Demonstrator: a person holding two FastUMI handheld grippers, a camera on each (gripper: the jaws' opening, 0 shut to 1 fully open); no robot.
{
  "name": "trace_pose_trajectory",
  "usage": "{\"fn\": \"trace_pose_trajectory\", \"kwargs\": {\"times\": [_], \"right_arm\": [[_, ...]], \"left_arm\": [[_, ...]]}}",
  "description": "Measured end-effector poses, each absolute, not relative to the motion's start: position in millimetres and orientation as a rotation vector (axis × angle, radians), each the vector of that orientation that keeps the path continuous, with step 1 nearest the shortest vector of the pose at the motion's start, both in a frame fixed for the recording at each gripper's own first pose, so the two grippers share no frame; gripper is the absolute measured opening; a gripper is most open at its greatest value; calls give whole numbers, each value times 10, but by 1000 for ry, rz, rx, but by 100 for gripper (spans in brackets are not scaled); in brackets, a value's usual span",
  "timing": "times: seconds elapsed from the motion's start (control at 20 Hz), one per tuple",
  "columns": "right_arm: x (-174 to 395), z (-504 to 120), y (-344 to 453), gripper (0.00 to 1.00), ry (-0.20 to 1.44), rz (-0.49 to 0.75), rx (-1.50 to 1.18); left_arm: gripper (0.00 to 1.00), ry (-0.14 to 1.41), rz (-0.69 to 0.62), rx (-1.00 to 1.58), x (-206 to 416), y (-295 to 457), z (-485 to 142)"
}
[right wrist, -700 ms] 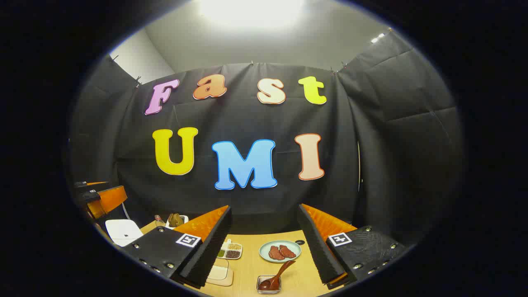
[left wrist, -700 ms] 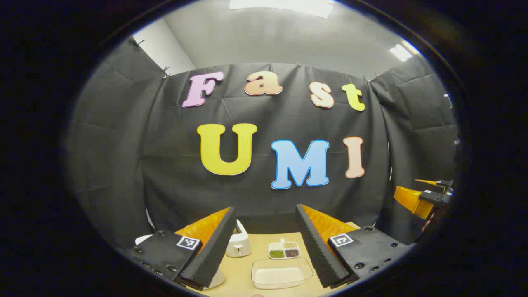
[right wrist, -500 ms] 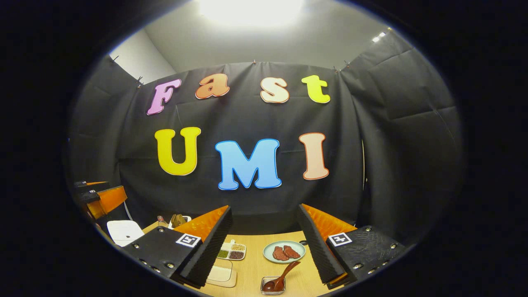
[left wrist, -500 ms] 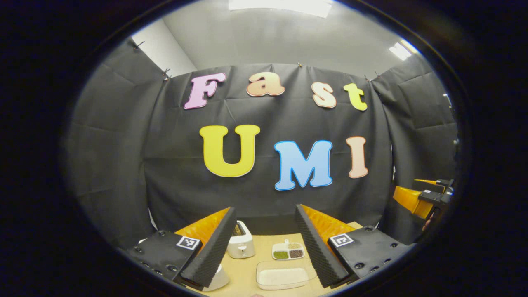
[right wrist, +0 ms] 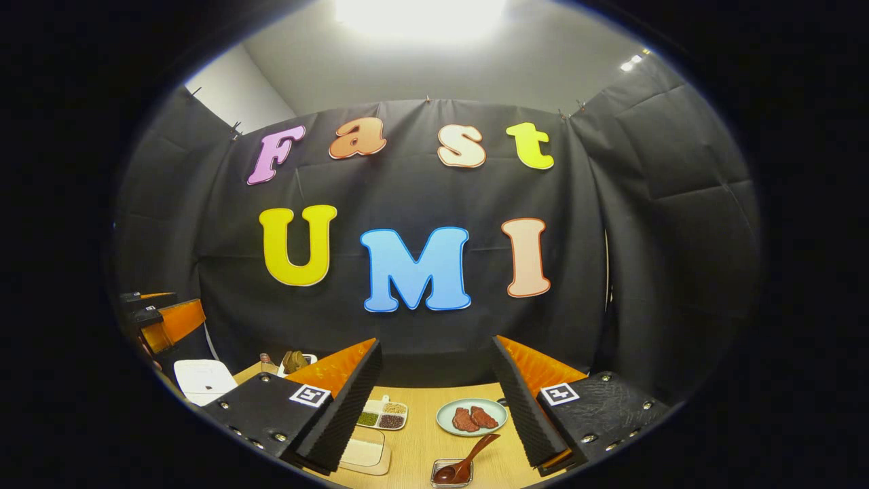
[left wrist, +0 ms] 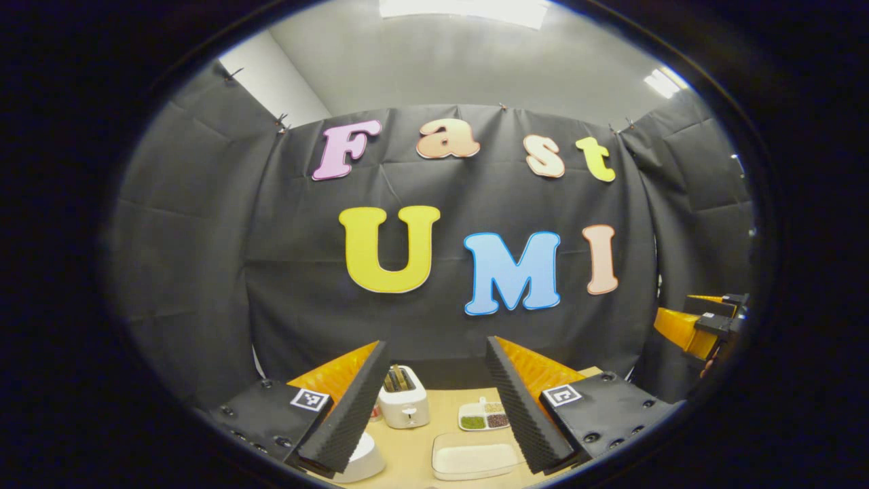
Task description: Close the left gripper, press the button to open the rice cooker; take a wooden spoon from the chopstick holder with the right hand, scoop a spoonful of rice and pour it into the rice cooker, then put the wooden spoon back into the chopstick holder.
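Note:
My left gripper [left wrist: 435,341] is open and held above the near edge of the wooden table [left wrist: 414,441], with nothing between its fingers. Below its left finger a white rice cooker [left wrist: 363,460] is partly hidden. Beyond it stands a white chopstick holder [left wrist: 404,404] with wooden utensils sticking out. A clear container of white rice [left wrist: 475,459] lies by the right finger. My right gripper [right wrist: 437,341] is also open and empty. From there the rice cooker [right wrist: 202,380] and chopstick holder [right wrist: 293,360] lie far left, with the rice container [right wrist: 363,451] under the left finger.
A divided dish of beans [left wrist: 483,418] sits behind the rice. In the right gripper view a plate of meat [right wrist: 472,417] and a small dish with a brown spoon [right wrist: 453,471] lie ahead. Each gripper shows at the other view's edge: right [left wrist: 669,307], left [right wrist: 187,302].
Both views have drifted so the wall and table items slide to the right; both grippers have swung slightly left. Both stay open and empty.

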State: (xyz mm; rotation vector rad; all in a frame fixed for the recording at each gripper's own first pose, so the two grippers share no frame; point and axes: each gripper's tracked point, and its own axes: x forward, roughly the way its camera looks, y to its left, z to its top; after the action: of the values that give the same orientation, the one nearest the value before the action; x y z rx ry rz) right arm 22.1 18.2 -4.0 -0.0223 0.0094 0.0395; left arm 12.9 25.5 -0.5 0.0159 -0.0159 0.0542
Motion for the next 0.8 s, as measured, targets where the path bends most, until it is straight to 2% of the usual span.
{"fn": "trace_pose_trajectory", "kwargs": {"times": [0.4,0.55,0.65,0.7,0.8], "right_arm": [[300,-84,263,97,12,54,-34],[329,-111,289,97,20,54,-32],[338,-129,295,97,25,50,-31],[345,-163,295,97,29,48,-33],[358,-222,298,97,45,47,-32]], "left_arm": [[97,37,92,33,256,514,-275],[100,88,126,12,297,774,-498],[88,107,164,4,307,1013,-581],[76,105,186,7,289,1123,-589],[61,119,205,18,278,1279,-669]]}}
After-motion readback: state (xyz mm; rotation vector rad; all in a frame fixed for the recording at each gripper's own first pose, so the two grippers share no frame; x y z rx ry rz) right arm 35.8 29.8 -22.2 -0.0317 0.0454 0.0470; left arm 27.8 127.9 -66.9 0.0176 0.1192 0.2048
